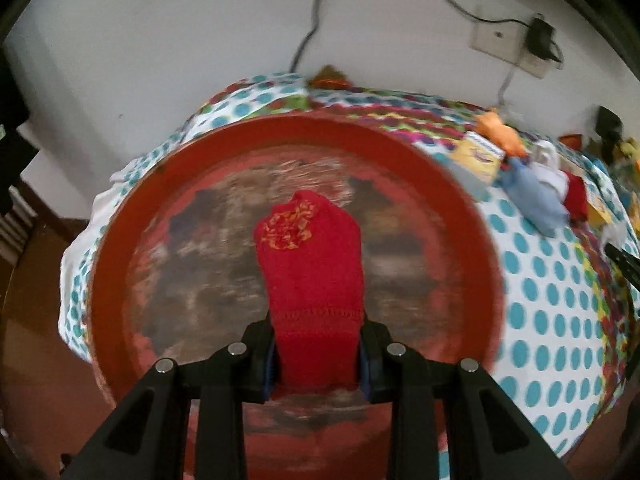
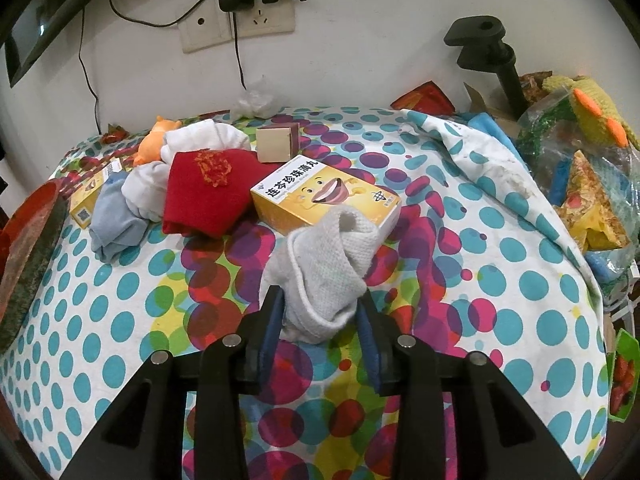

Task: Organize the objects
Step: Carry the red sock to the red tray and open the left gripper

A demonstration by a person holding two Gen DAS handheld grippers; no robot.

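White wall with a socket plate [image 2: 236,20] and trailing cables backs a table under a spotted cloth [image 2: 520,280].

On the left side of the table sits a round red tray [image 1: 120,240], its floor worn and mottled. The left gripper [image 1: 318,356] hangs over the tray, jaws clamped tight on the cuff of a red sock [image 1: 312,264]; the sock's toe, with an orange pattern, points away over the middle of the tray. This view is blurred.

To the right of the tray, the right gripper [image 2: 320,320] points down at the cloth with a white sock [image 2: 324,268] bunched between its pads. The jaws are narrowly parted and the blue pads look to rest against the sock's sides; whether they press on it I cannot tell. The sock's far end lies against a yellow box [image 2: 324,196] with a smiling cartoon face.

Further left lies a pile: a second red sock [image 2: 208,196], a white cloth [image 2: 204,138], a blue sock [image 2: 114,220], an orange toy [image 2: 154,140] and another yellow box [image 2: 90,196]. A small brown box [image 2: 276,144] stands behind the near yellow one. At the far right are a black clamp [image 2: 492,52] and plastic bags [image 2: 580,152].
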